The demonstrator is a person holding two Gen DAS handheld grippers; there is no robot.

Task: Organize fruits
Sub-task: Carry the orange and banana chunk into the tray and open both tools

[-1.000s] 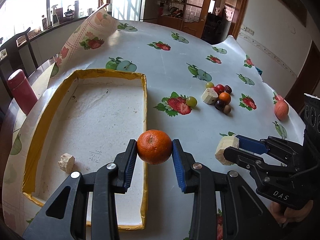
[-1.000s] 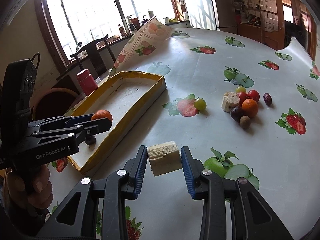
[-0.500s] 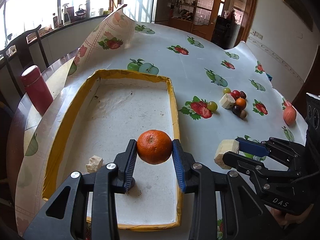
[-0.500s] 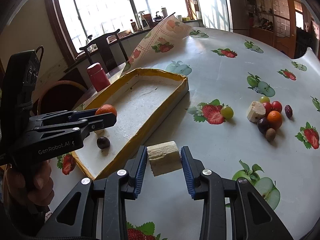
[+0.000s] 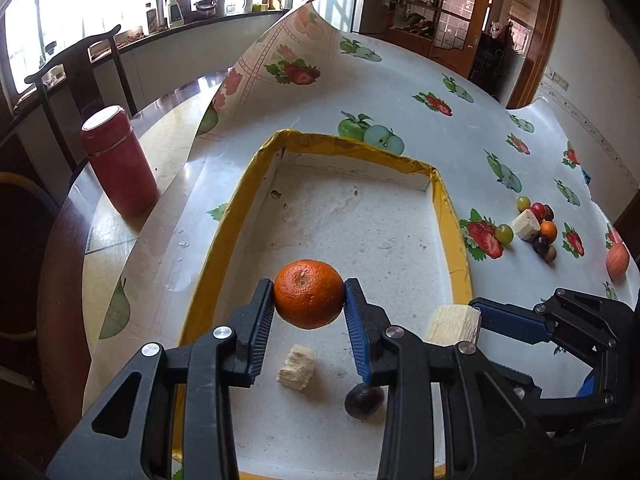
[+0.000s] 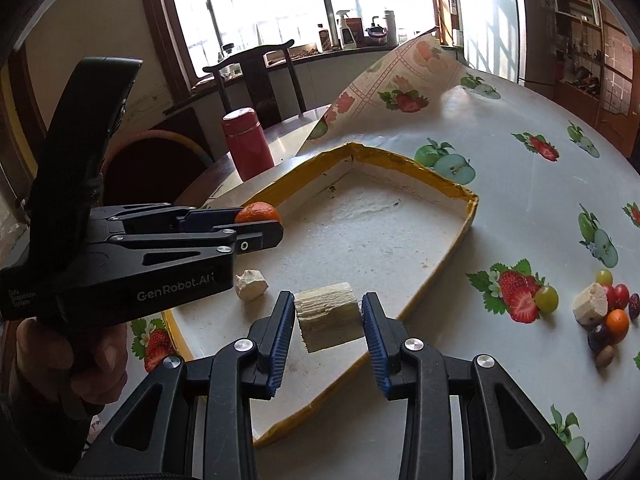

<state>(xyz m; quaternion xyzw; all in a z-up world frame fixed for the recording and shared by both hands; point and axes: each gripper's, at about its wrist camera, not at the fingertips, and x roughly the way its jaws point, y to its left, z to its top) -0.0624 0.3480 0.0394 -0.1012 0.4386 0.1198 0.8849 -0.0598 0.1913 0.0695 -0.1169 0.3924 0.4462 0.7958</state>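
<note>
My left gripper (image 5: 309, 300) is shut on an orange tangerine (image 5: 309, 294) and holds it above the near part of the yellow-rimmed white tray (image 5: 452, 216). My right gripper (image 6: 325, 312) is shut on a pale fruit chunk (image 6: 326, 316), held over the tray's near right rim (image 6: 436, 268). In the tray lie a small pale chunk (image 5: 297, 367) and a dark round fruit (image 5: 363, 400). The tangerine also shows in the right wrist view (image 6: 258, 213).
A pile of small fruits (image 5: 534, 224) and a peach-coloured apple (image 5: 617, 261) lie on the fruit-print tablecloth right of the tray. A red flask (image 5: 118, 160) stands left of the tray. The cloth's far corner (image 5: 288, 52) is folded up. A chair (image 5: 76, 80) stands behind.
Both grippers have moved left and forward over the tray with their fruit still held. The small chunk and the dark fruit now lie below the left gripper.
</note>
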